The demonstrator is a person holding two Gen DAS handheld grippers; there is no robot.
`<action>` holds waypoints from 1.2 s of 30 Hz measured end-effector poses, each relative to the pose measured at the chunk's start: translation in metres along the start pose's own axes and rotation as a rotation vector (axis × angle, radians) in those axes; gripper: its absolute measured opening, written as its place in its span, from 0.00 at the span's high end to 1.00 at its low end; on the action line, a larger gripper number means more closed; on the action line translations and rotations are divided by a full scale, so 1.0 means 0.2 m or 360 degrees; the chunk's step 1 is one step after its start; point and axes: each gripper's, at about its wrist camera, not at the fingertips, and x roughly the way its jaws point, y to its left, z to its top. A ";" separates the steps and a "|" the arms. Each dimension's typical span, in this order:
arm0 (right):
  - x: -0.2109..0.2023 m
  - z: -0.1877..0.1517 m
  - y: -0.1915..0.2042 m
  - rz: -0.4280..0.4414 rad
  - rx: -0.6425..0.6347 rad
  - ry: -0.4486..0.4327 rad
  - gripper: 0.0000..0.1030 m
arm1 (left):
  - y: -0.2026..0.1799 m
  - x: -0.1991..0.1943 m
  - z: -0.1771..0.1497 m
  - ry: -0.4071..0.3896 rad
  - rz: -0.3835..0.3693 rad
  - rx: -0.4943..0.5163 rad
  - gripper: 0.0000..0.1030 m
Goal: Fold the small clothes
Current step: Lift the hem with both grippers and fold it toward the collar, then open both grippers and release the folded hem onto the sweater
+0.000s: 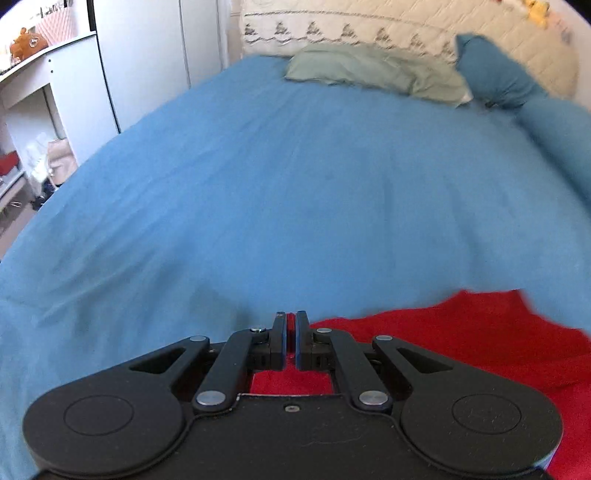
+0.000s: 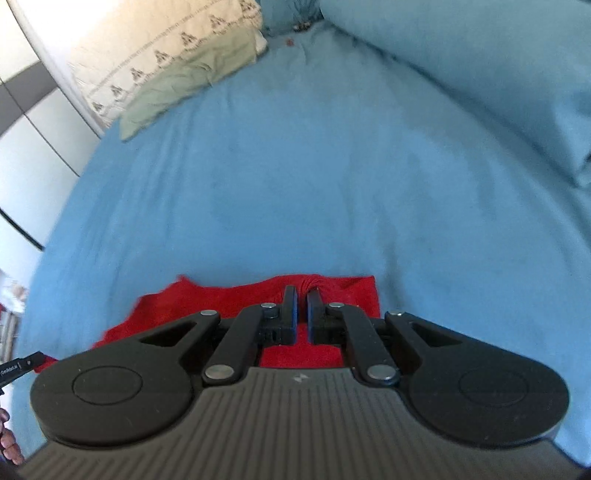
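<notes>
Left wrist view: the left gripper (image 1: 290,314) hovers low over a bed, its fingers drawn almost together with only a thin slit between them and no cloth visibly caught; a red garment (image 1: 461,332) lies on the blue sheet (image 1: 258,184) beneath and to the right of it. In the right wrist view, the right gripper (image 2: 302,291) sits over the same red garment (image 2: 236,299) near its far edge (fabric bunches just ahead of the tips), fingers close together with a narrow gap; whether they pinch cloth cannot be told. Farther off, a pale green pillow (image 1: 373,70) and a blue pillow (image 1: 495,70) rest against a cream quilted headboard (image 1: 406,26), a white wardrobe (image 1: 147,55) at left.
</notes>
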 end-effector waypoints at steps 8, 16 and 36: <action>0.28 0.06 -0.05 -0.0041 -0.0030 -0.0026 0.80 | -0.07 0.17 0.10 -0.0046 0.0081 0.0119 0.92; 0.07 -0.04 0.00 -0.0016 -0.0221 -0.0258 0.06 | 0.04 -0.12 -0.01 -0.0202 0.0054 -0.0010 0.14; -0.01 -0.51 -0.03 0.0100 -0.0532 0.0047 0.02 | -0.19 -0.26 -0.61 0.0105 -0.0123 0.0240 0.06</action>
